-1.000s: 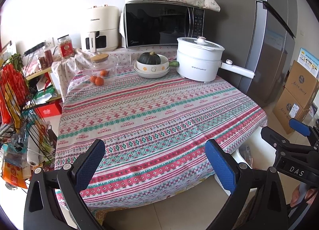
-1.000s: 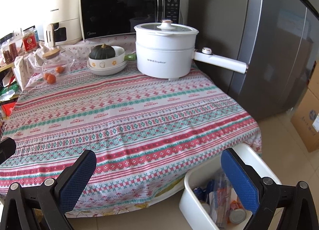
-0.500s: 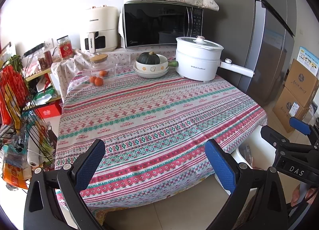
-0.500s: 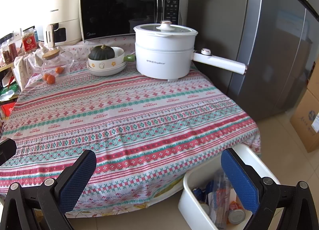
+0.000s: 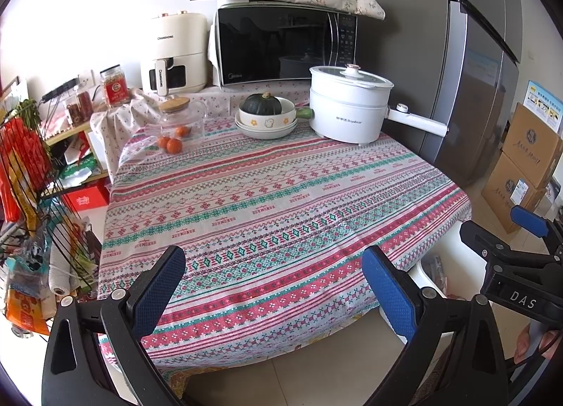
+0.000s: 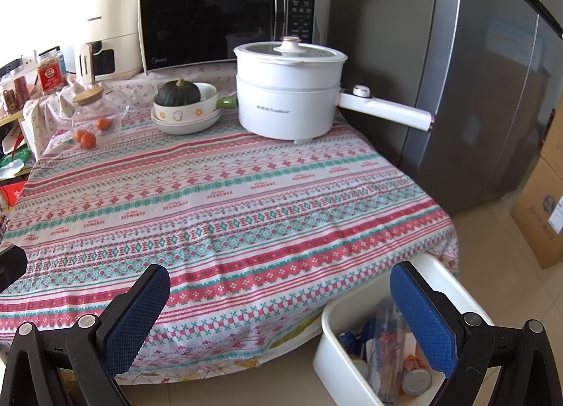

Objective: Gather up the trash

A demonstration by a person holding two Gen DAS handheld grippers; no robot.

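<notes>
Now both empty, left gripper (image 5: 272, 284) jaws wide before the tablecloth (image 5: 267, 195), right gripper (image 6: 281, 304) jaws wide above the trash bin (image 6: 329, 353).

table (image 6: 246, 195) | patterned cloth | electric pot (image 6: 286, 89), bowl (image 6: 186, 112), jar (image 6: 95, 112)

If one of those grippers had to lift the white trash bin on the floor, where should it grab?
Probably the white bin's near rim, from above: the top is open, and that thin wall edge would fit between open jaws.
</notes>
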